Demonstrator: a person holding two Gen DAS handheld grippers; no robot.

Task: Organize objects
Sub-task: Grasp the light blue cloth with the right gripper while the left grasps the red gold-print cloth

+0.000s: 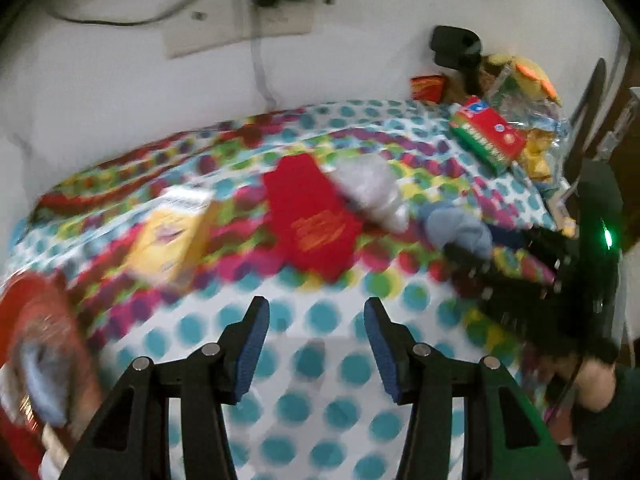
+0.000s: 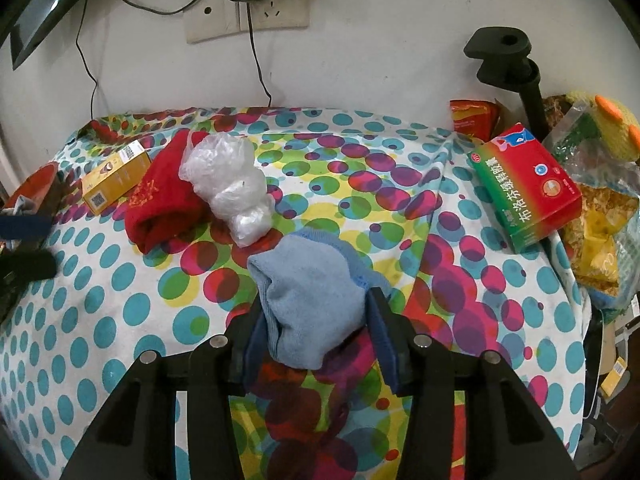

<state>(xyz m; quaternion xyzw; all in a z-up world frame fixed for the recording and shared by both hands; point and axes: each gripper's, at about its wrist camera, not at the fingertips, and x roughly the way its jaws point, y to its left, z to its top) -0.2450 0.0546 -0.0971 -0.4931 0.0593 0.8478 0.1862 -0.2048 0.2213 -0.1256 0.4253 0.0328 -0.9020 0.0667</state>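
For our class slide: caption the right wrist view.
Right gripper clamps a blue cloth on the dotted table.

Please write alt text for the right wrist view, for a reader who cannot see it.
The right gripper is clamped on a light blue cloth above a polka-dot tablecloth. Behind lie a red cloth, a crumpled plastic bag and a yellow box.
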